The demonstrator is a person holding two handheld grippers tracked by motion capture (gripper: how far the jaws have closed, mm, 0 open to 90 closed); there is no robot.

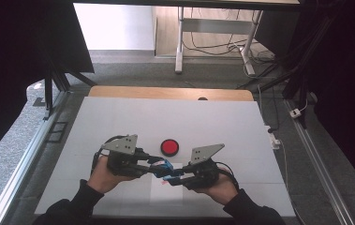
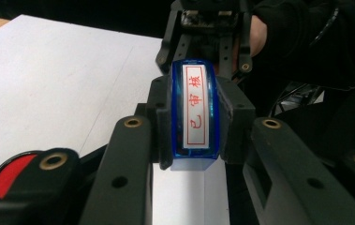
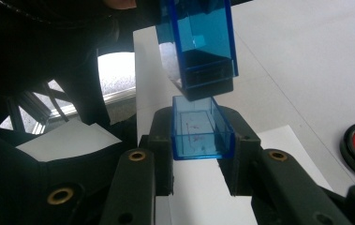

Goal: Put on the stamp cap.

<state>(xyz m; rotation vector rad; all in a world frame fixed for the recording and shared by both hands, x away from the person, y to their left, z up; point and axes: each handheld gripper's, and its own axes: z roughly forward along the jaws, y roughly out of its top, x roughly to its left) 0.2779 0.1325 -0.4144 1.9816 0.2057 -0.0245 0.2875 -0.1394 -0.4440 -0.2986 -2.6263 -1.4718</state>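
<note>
Holding a blue stamp [image 2: 193,110] in the left gripper [image 1: 159,164], jaws clamped on its sides, red-character face showing at centre frame in the left gripper view. Its clear blue cap [image 3: 202,133] is sitting pinched in the right gripper [image 1: 173,178], just below the stamp body in the right gripper view, the two apart. Both are hovering over the white paper [image 1: 166,193] at lower centre of the high view; the red ink pad [image 1: 169,146] is lying just above. Judging the step as uncapping done; next is calling for moving the cap aside and pressing the stamp face flat to the paper.
</note>
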